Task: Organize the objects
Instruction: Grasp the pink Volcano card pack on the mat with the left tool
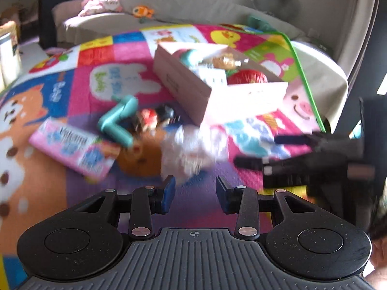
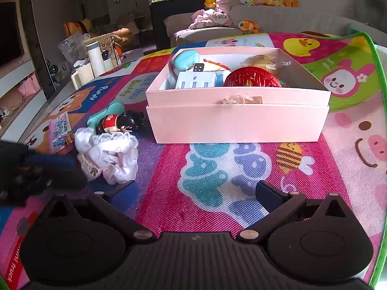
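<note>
Play mat [image 2: 217, 169]: foam-like, woven-pattern embossed surface, slight sheen. Box [image 2: 237, 123]: matt pink cardboard, smooth. White cloth [image 2: 108, 157]: crumpled, lacy fabric. Doll [image 2: 121, 123]: glossy hard plastic. Red ball [image 2: 251, 78]: shiny, foil-like. Tongs [image 1: 194, 191]: matt black plastic, metal rivets, blue rubbery pads.

The left gripper [image 1: 195, 192] tilts downward, its jaws partly apart and empty. The right gripper [image 2: 186, 193] tilts downward too, jaws spread wide, holding nothing.
</note>
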`<state>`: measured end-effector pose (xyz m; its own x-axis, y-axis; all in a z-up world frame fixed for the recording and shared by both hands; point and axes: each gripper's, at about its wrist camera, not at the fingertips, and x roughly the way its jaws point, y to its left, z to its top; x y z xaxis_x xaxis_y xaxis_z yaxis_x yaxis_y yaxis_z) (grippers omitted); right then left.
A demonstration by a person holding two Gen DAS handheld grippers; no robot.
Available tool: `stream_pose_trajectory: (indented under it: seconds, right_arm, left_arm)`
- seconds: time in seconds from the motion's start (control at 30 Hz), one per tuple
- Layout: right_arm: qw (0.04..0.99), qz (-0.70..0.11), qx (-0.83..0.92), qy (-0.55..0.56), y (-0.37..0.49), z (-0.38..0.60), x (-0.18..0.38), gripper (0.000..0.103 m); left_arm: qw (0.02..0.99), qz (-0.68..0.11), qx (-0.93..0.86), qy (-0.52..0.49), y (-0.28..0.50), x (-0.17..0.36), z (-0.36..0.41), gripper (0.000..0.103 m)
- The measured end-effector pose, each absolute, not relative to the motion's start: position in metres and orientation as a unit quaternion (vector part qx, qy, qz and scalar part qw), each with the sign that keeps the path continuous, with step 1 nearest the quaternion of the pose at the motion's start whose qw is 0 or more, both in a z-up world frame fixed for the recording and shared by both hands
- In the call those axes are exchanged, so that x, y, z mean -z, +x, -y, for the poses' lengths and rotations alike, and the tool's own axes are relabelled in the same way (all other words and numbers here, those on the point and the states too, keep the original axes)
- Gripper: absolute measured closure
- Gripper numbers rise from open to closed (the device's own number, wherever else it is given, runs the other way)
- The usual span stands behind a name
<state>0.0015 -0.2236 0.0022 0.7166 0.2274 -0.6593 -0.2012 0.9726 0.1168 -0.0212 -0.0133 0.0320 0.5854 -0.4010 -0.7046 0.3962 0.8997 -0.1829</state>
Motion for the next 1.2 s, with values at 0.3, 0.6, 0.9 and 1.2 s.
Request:
stream_pose_trajectory:
  seconds: [0.3,0.6,0.9,1.2]
  right_arm:
    - [0.926,-0.358,-0.116,0.021,0.001,0.224,-0.002,0.000]
    - [0.926,-0.356,-0.119,0.031,0.001,0.228,-0.002,0.000]
    - [0.927,-0.352,-0.123,0.048,-0.001,0.233,-0.003,0.000]
    - [0.927,-0.350,-0.120,0.060,-0.001,0.237,-0.004,0.000]
  left_arm:
    - [0.888,-0.418,0.191,0.017,-0.022,-0.022,0.020,0.043]
    - [0.885,-0.431,0.174,-0.027,-0.023,-0.028,0.026,0.019]
    - [0.873,-0.402,-0.011,-0.276,0.019,-0.049,-0.087,0.020]
    - [0.889,-0.425,-0.031,-0.167,0.089,-0.026,-0.052,0.019]
